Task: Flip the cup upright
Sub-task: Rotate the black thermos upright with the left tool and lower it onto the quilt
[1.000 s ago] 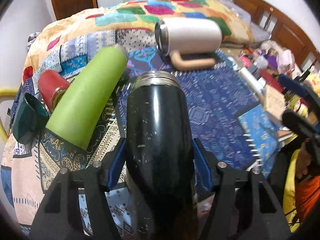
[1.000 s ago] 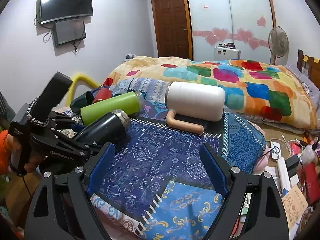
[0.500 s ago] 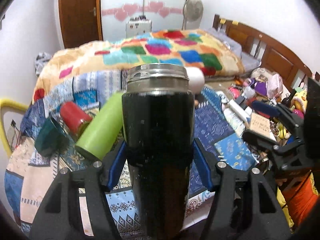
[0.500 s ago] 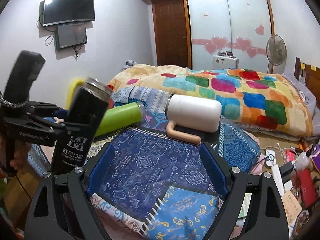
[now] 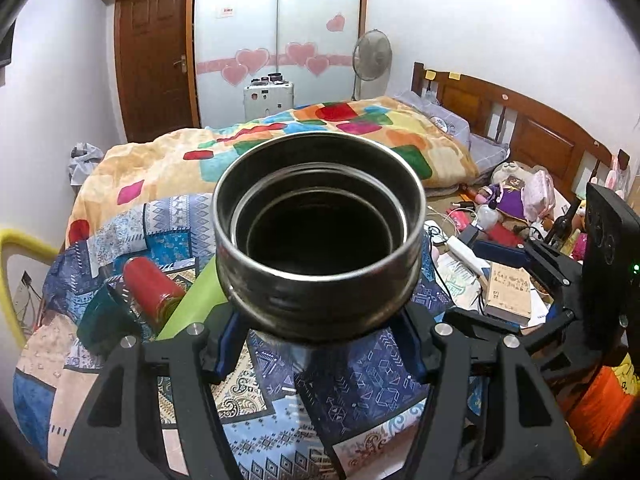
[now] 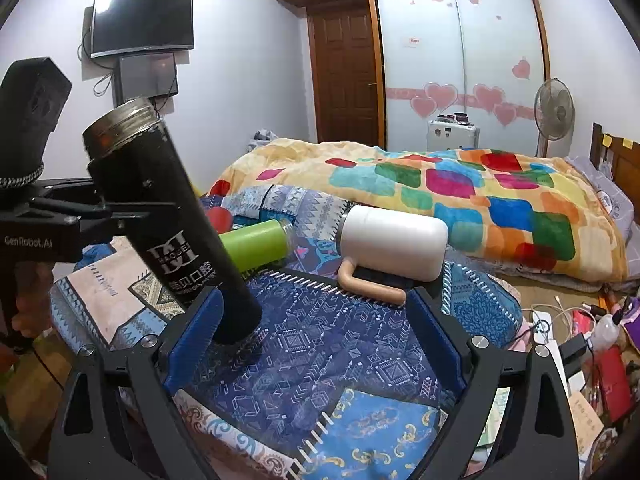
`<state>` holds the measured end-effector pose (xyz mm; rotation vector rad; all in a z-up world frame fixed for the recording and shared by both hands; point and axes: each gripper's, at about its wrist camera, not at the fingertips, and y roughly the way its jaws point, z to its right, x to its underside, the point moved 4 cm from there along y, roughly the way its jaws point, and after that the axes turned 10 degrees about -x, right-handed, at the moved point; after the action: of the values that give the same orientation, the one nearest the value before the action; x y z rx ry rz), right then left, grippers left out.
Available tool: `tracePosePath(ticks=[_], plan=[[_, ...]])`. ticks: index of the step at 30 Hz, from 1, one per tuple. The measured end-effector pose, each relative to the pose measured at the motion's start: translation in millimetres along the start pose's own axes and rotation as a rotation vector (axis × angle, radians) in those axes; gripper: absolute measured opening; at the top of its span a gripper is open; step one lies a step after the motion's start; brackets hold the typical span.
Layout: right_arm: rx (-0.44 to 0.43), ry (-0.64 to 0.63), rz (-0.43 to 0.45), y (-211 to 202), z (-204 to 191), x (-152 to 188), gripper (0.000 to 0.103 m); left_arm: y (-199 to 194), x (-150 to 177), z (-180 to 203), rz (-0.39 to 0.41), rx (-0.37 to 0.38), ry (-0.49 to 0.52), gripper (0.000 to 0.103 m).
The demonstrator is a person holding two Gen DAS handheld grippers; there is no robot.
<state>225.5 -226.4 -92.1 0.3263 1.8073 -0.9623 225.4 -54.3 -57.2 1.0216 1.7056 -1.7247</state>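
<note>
My left gripper (image 5: 316, 344) is shut on a tall black flask (image 5: 316, 236) with a steel rim, whose open mouth faces the left wrist camera. In the right wrist view the black flask (image 6: 172, 232) stands tilted, mouth up and leaning left, with its base on the patterned blue cloth (image 6: 340, 360), and the left gripper (image 6: 120, 212) clamps its upper body. My right gripper (image 6: 316, 340) is open and empty, its left blue pad close to the flask's base.
A white mug (image 6: 392, 240) with a tan handle lies on its side. A green bottle (image 6: 252, 246), a red cup (image 5: 148, 292) and a dark green cup (image 5: 104, 320) also lie on the cloth. A bed (image 6: 460, 196) stands behind; clutter (image 5: 508, 284) lies at right.
The left gripper swung the black flask up from lying flat to nearly upright, and its base now rests on the cloth. The right gripper stayed open and almost still.
</note>
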Motion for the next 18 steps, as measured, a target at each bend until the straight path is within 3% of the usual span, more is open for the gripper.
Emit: tracePosePath(ticks=[9, 18], plan=[[0.015, -0.011, -0.002, 4.0, -0.1, 0.9, 0.095, 28.4, 11.0, 10.6, -0.082, 0.017, 0.042, 0.064], [0.02, -0.005, 0.001, 4.6, 2.5, 1.6, 0.095, 41.4, 5.0, 10.8, -0.059, 0.011, 0.014, 0.064]])
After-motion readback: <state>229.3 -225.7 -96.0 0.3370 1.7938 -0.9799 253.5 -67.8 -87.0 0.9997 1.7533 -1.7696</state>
